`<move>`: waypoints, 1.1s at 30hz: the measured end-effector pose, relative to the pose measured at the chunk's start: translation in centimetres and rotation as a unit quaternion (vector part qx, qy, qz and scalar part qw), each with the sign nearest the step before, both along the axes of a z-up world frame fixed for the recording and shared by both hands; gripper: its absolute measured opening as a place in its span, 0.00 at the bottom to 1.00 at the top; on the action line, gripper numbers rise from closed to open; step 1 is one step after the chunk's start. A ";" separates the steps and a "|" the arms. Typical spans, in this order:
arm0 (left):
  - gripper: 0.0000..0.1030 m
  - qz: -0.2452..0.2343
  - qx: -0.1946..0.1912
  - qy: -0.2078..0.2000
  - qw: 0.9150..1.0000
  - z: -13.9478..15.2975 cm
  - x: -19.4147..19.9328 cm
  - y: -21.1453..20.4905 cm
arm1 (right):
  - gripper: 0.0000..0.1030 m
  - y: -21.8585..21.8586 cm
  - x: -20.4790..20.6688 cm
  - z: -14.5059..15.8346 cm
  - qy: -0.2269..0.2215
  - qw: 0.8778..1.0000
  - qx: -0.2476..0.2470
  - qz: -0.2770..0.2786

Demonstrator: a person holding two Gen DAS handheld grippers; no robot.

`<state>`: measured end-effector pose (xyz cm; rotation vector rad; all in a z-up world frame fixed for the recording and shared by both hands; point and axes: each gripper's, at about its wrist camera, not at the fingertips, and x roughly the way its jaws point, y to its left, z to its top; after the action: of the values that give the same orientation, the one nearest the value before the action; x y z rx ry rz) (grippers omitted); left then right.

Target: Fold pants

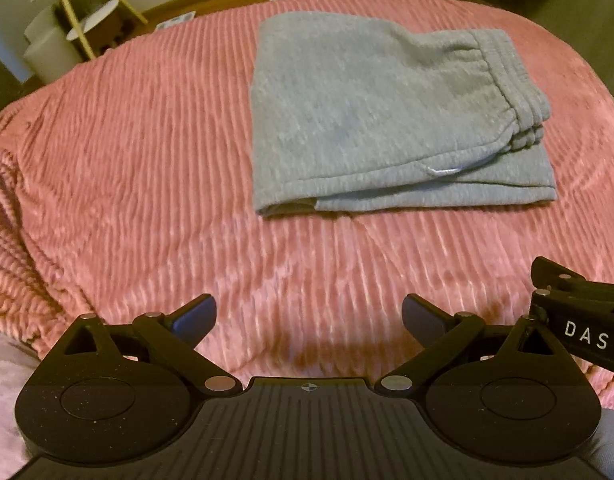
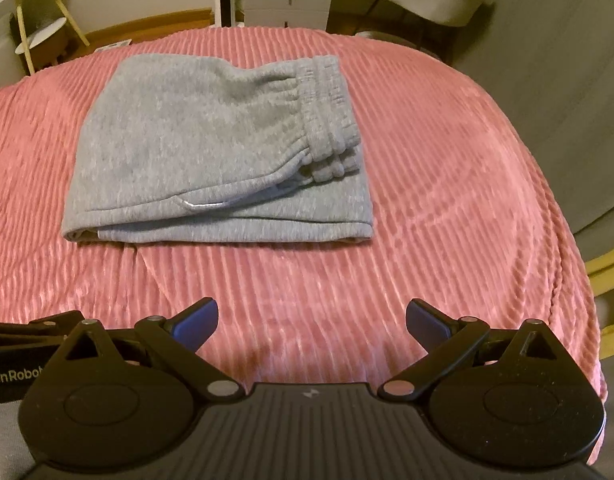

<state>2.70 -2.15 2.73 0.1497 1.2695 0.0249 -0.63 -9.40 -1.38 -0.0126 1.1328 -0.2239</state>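
- The grey pants [image 2: 211, 148] lie folded compactly mid-bed on the pink blanket [image 2: 447, 184]; folding looks done.
- Left gripper [image 1: 309, 316] and right gripper [image 2: 312, 320] hover near the bed's near edge, jaws wide apart, holding nothing.

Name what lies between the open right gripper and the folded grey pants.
Only bare pink ribbed blanket lies between the right gripper and the pants; the right wrist view shows it.

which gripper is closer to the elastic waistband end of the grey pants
Right, by a small margin. The waistband lies ahead of the right gripper, nearly in line. From the left gripper it sits farther off toward the right. Both are open and well short of the pants.
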 end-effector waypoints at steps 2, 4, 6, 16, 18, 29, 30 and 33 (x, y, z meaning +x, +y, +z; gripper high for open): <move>0.99 -0.004 0.007 -0.002 1.000 0.0 0.1 -0.3 | 0.97 -0.1 0.2 0.0 0.002 1.000 -0.002 0.000; 0.99 -0.006 0.011 -0.004 1.000 0.1 0.2 -0.4 | 0.97 -0.1 0.3 0.0 0.001 1.000 -0.004 -0.001; 0.99 -0.009 0.015 -0.006 1.000 0.1 0.3 -0.6 | 0.97 -0.3 0.5 -0.1 0.002 1.000 -0.002 -0.004; 0.99 -0.018 0.017 -0.006 1.000 -0.4 0.7 -0.9 | 0.97 -0.7 0.8 -0.4 0.005 1.000 -0.003 -0.008; 0.99 -0.018 0.018 -0.004 1.000 -0.6 0.8 -0.9 | 0.97 -0.6 0.8 -0.5 0.007 1.000 -0.003 -0.008; 0.99 -0.019 0.013 0.001 1.000 -1.0 1.0 -0.9 | 0.97 -0.8 1.1 -0.8 0.012 1.000 -0.005 -0.008; 0.99 -0.018 0.013 0.001 1.000 -1.0 1.0 -0.9 | 0.97 -0.8 1.1 -0.9 0.012 1.000 -0.005 -0.007; 0.99 -0.019 0.012 0.003 1.000 -1.2 1.1 -0.9 | 0.97 -0.8 1.2 -1.0 0.013 1.000 -0.007 -0.008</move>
<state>3.76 -3.06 1.57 0.1937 1.2716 0.0071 0.55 -10.22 -2.35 -0.0191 1.1578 -0.2456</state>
